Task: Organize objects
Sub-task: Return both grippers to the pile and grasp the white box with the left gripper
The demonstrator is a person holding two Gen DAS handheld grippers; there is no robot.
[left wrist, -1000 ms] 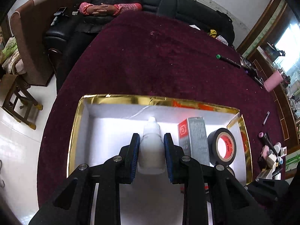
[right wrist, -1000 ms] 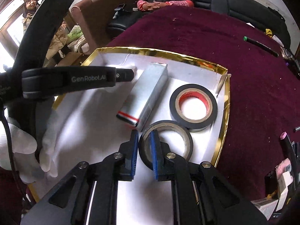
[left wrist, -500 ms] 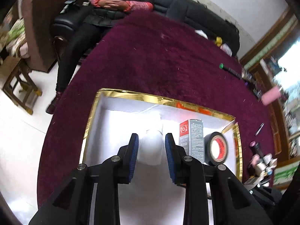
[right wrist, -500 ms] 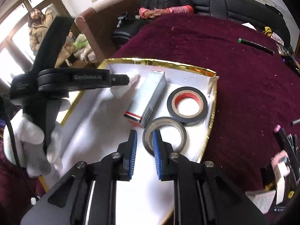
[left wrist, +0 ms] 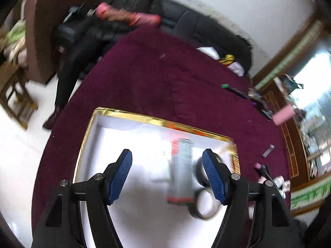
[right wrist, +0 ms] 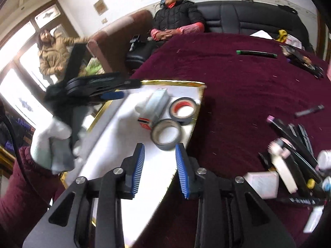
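Both my grippers, left (left wrist: 167, 176) and right (right wrist: 159, 169), have just been opening, nothing between them. The small white plastic bottle (left wrist: 159, 170), blurred, seems upright in the gold-rimmed white box (left wrist: 132, 117); a careless exit could topple it.

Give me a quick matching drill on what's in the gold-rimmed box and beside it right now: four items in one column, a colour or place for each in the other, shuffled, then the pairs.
Items:
1. tape roll with red core
2. grey tape roll
3. silver carton
4. green-capped marker

Descriptions:
A. outside the box, on the maroon cloth
B. lying flat, nearest the right gripper
C. long, with a red end, left of both rolls
D. near the box's far right corner

Pairs: 1-D, 2-B, 3-C, 4-A
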